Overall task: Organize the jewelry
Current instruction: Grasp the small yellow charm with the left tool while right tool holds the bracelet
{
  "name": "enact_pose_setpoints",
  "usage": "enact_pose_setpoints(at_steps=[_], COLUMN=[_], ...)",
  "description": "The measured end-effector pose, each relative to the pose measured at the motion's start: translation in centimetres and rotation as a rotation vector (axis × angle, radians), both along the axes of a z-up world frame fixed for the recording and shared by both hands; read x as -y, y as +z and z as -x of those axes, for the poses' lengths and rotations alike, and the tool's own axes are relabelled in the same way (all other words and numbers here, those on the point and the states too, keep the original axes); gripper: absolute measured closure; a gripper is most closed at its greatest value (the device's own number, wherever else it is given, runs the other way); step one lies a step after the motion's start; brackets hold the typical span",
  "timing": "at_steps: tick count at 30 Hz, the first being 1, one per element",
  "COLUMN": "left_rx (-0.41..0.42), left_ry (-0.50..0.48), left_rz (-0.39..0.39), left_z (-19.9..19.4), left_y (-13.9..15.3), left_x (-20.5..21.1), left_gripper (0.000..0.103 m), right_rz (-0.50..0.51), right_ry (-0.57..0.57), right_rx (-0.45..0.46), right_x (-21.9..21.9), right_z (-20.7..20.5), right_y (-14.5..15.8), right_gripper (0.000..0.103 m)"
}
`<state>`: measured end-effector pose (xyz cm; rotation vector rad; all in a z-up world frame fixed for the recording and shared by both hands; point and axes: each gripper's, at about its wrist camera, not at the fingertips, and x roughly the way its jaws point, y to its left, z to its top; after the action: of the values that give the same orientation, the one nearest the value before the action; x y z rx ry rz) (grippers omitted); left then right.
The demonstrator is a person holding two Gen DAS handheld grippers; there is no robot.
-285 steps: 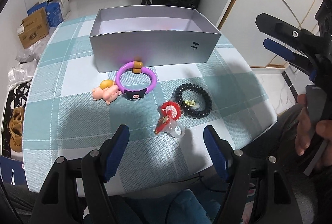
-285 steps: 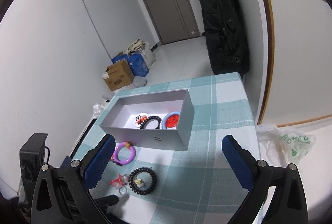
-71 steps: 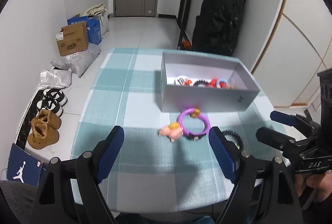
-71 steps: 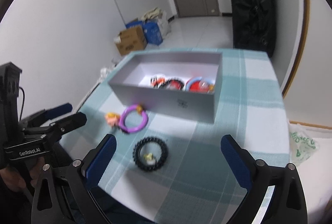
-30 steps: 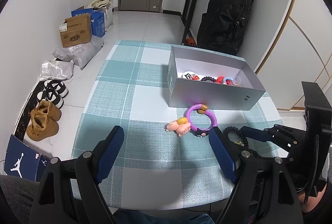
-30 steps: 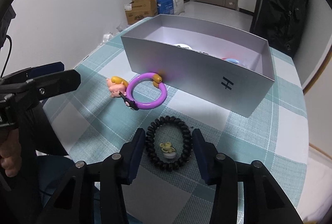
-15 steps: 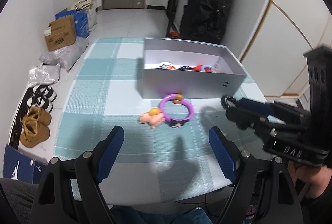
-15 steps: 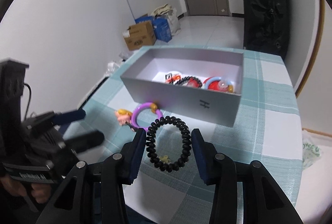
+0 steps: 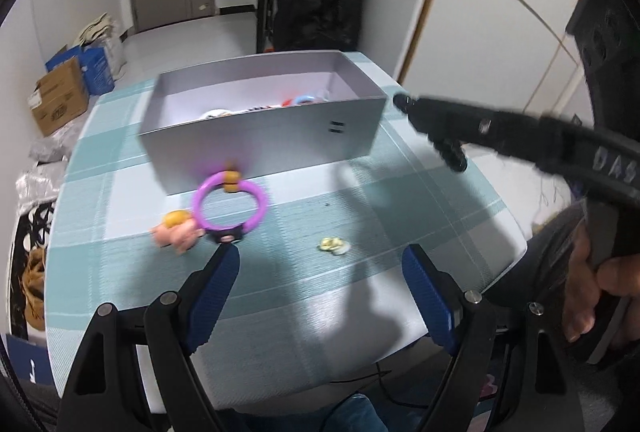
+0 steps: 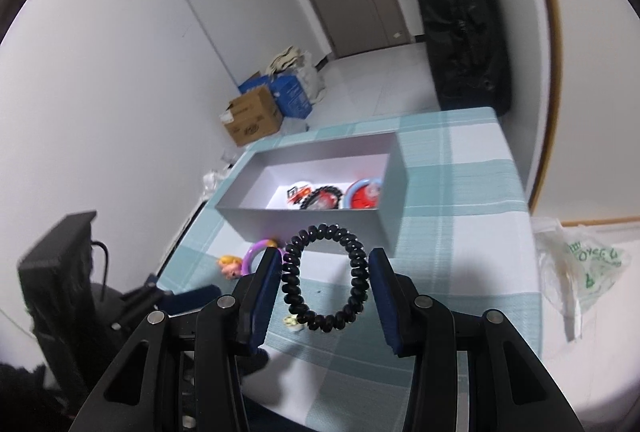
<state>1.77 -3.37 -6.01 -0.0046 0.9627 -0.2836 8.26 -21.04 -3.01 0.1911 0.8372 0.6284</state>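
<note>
— Where's the black coil bracelet point(image 10: 323, 278) right now?

— Up in the air, pinched between the blue pads of the right gripper point(image 10: 325, 286), on the near side of the silver box point(image 10: 320, 228) and above the checked tablecloth point(image 10: 460, 272). The pads press on both sides of the ring, so it's clenched on it.

— And the box itself?

— Open-topped, sitting on the cloth. Inside I can make out a red-and-blue round piece point(image 10: 365, 194), another black coil with red point(image 10: 325, 197) and a white tag point(image 10: 296, 192).

— What's left outside the box?

— A purple ring point(image 9: 229, 207) lies right against the box's near wall, its orange bead point(image 9: 231, 181) touching the wall. A little pink figure point(image 9: 176, 232) sits just beside the ring, farther from the box. A small pale charm point(image 9: 334, 245) lies by itself on the cloth, nearer the table edge.

— The other gripper?

— The left gripper point(image 9: 320, 286) hovers over the near edge of the table, fingers spread wide with nothing between them, well short of the box.
</note>
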Motion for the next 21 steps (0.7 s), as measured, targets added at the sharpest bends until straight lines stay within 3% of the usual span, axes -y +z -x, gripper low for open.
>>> enact_pose_setpoints(at_steps=[8,10,12,19,21], left_rx=[-0.027,-0.040,-0.063,-0.045,-0.043], left_ry=[0.002,0.011,0.020,0.008,-0.009], left_rz=[-0.082,-0.089,-0.092,-0.113,-0.109], left_z=[-0.5,-0.7,-0.9,-0.4,-0.4], left_y=[-1.2,-1.4,-1.7,-1.5,-1.5], left_x=[1.7,1.6,1.5,2.0,2.3], left_gripper=[0.025,0.035,0.051,0.068,0.081], right_rz=[-0.045,-0.053,-0.061,-0.074,-0.072], right_ry=[-0.035,-0.043,-0.046,-0.053,-0.049], right_rx=[-0.008,-0.009,-0.007,-0.023,-0.020], right_x=[1.8,2.1,2.4,2.8,2.7], right_z=[-0.1,-0.1,-0.2,-0.3,-0.3], right_y=[0.2,0.3,0.4,0.2,0.3], right_gripper=[0.059,0.059,0.059,0.059,0.059])
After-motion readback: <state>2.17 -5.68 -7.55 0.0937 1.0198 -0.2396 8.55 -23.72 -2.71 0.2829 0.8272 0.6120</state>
